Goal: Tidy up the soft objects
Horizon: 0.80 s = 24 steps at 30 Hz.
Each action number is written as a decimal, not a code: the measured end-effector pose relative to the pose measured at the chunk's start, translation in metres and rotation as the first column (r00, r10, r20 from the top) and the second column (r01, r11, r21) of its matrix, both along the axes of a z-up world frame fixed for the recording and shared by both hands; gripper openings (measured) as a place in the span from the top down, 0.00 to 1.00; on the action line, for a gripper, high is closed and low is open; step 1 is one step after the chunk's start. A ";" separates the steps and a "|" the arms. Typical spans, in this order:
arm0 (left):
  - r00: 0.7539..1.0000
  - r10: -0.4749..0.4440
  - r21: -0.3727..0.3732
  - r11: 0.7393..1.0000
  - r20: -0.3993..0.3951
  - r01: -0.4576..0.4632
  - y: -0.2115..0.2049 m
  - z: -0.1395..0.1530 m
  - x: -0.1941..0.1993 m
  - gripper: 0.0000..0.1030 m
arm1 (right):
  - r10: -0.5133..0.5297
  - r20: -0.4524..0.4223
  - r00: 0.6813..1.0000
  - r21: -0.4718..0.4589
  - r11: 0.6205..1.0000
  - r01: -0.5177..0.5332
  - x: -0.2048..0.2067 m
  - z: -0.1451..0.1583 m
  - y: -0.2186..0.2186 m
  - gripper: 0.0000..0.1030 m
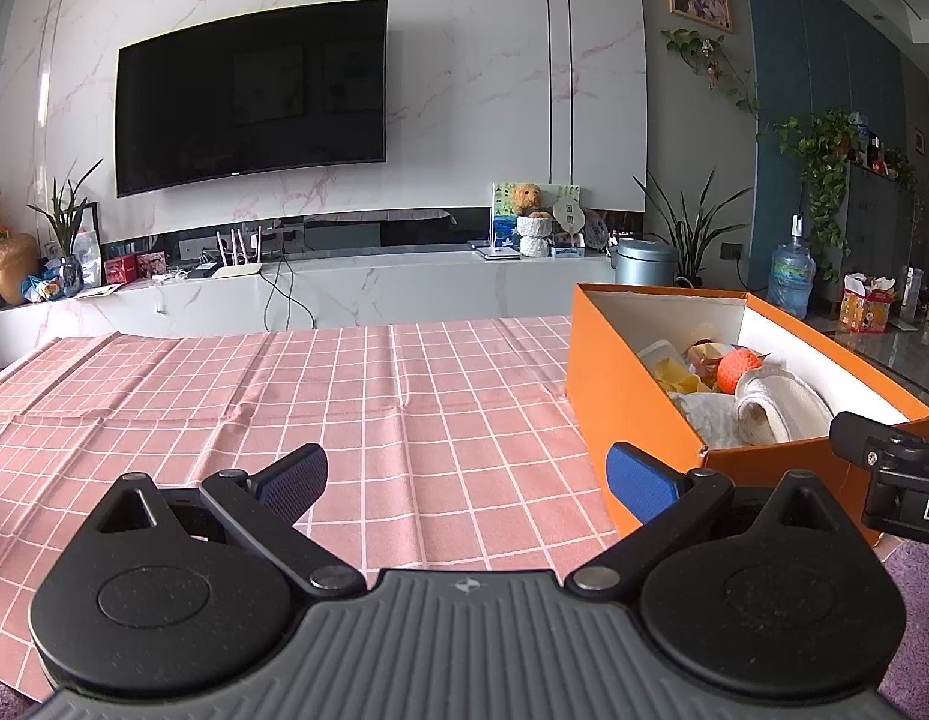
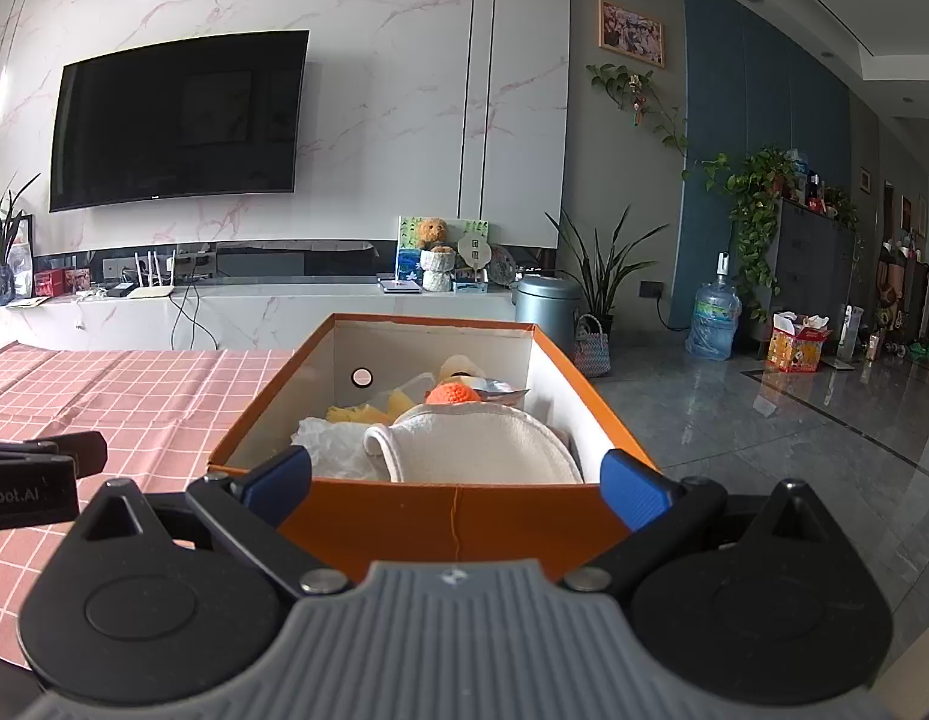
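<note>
An orange cardboard box point(image 1: 620, 396) stands at the right end of the table and also shows in the right wrist view point(image 2: 452, 516). Inside lie a white cloth slipper point(image 2: 488, 444), crumpled white plastic point(image 2: 329, 444), a yellow soft piece point(image 2: 368, 414) and an orange knitted ball point(image 2: 452, 394); the ball point(image 1: 739, 369) and the slipper point(image 1: 776, 405) show in the left wrist view too. My left gripper point(image 1: 467, 477) is open and empty above the pink checked cloth, left of the box. My right gripper point(image 2: 455, 477) is open and empty, its fingers either side of the box's near end.
The pink checked tablecloth point(image 1: 284, 396) covers the table. Behind it stand a white TV console point(image 1: 356, 282) and a wall TV point(image 1: 248, 102). Tiled floor point(image 2: 764, 420) lies right of the box, with a grey bin point(image 2: 548, 306) and a water bottle point(image 2: 713, 318).
</note>
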<state>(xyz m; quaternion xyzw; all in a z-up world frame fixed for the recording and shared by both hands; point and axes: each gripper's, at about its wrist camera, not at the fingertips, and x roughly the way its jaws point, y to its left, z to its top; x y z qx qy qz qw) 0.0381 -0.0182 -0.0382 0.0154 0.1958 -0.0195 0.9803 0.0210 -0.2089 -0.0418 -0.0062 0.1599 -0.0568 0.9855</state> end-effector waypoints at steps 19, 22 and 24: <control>1.000 0.006 -0.013 1.000 -0.005 -0.006 -0.001 0.003 -0.004 0.00 | -0.001 -0.005 1.000 0.002 1.000 0.001 0.001 -0.001 0.000 0.03; 1.000 0.006 -0.012 1.000 -0.006 -0.006 -0.002 0.003 -0.004 0.00 | -0.001 -0.006 1.000 0.003 1.000 0.001 0.001 -0.002 0.000 0.03; 1.000 0.006 -0.011 1.000 -0.006 -0.006 -0.002 0.003 -0.004 0.00 | -0.003 -0.008 1.000 0.006 1.000 0.003 0.001 -0.002 0.000 0.03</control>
